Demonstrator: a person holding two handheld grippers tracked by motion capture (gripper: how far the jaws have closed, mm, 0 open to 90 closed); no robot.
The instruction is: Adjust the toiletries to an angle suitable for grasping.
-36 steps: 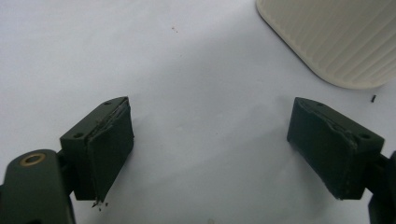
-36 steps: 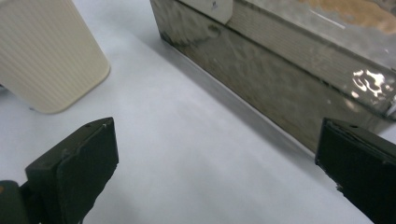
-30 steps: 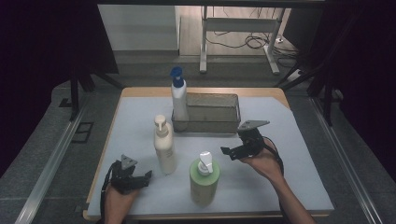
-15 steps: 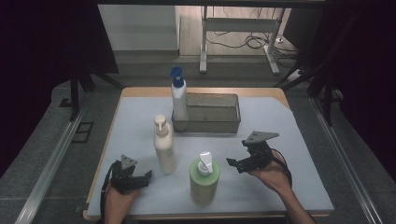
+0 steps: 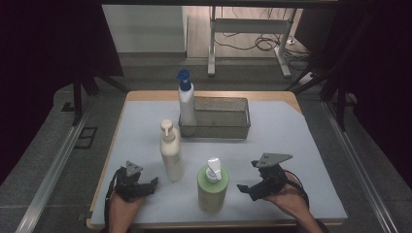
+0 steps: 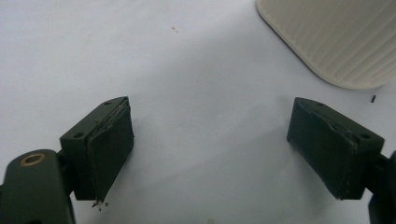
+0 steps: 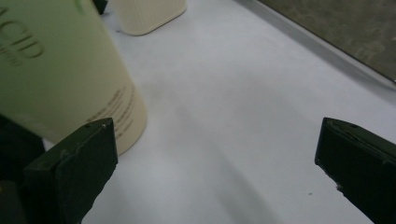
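The right tongs point(image 5: 245, 188) have dropped nearer, jaws apart, beside the green bottle point(image 5: 213, 188) (likely the next grab); the left tongs point(image 5: 145, 187) rest apart.

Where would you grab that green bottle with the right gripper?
Probably round its wide body, below the pump, coming in level from the right. The green bottle stands upright, and the right gripper is already beside it, apart, jaws wide open and pointed at it. The white pump head is small and awkward to pinch.
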